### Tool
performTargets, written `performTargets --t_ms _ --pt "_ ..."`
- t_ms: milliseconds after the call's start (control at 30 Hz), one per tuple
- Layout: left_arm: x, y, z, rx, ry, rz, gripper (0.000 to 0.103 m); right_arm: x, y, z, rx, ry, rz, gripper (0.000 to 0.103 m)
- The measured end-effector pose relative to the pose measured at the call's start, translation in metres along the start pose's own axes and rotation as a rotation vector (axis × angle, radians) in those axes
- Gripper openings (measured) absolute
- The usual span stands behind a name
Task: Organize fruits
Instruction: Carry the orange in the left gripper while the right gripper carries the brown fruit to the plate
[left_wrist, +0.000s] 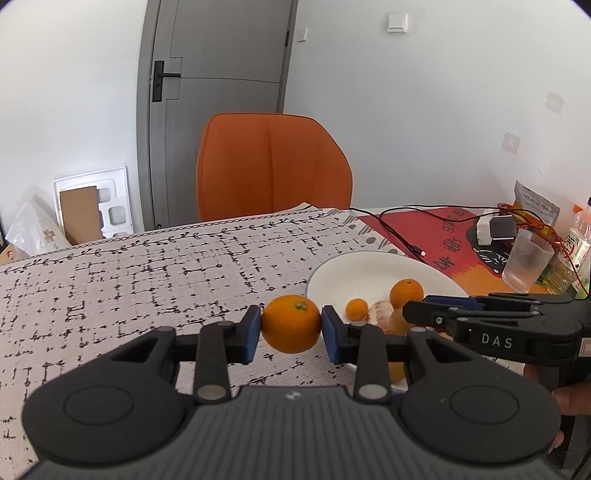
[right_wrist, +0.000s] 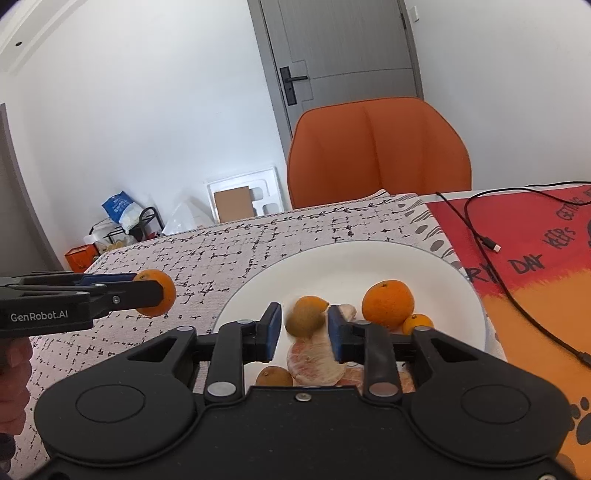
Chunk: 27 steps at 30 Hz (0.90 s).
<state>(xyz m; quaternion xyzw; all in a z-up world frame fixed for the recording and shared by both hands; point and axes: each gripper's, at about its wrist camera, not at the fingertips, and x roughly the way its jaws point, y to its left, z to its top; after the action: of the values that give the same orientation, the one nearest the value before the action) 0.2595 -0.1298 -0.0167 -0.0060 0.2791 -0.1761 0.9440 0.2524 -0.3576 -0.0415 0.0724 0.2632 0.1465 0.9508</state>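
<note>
My left gripper (left_wrist: 291, 328) is shut on an orange mandarin (left_wrist: 291, 323) and holds it above the patterned tablecloth, just left of the white plate (left_wrist: 369, 264); it also shows in the right wrist view (right_wrist: 157, 291). My right gripper (right_wrist: 305, 330) is open over the plate (right_wrist: 369, 258). A blurred brownish-orange fruit (right_wrist: 306, 316) sits between its pads with a gap on each side. On the plate lie a mandarin (right_wrist: 388, 303), a small one (right_wrist: 417, 323), a peeled citrus (right_wrist: 317, 360) and another small fruit (right_wrist: 274, 376).
An orange chair (left_wrist: 271, 166) stands behind the table. A red and orange mat (right_wrist: 535, 258) with black cables (right_wrist: 480, 229) lies right of the plate. A glass (left_wrist: 526, 264), a bottle (left_wrist: 578, 236) and a charger (left_wrist: 495, 229) stand at the far right.
</note>
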Motion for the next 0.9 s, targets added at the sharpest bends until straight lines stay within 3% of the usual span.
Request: performTargets --t_ms 667,900 --pt "0.032 -0.042 0.002 0.067 0.049 -0.067 0.034 -0.030 -0.029 -0.016 0.073 -0.022 -0.029 0.034" --pt "0.029 -0.045 0.004 0.075 0.042 -0.060 0.038 -0.032 -0.035 -0.018 0.091 -0.026 -0.028 0.037"
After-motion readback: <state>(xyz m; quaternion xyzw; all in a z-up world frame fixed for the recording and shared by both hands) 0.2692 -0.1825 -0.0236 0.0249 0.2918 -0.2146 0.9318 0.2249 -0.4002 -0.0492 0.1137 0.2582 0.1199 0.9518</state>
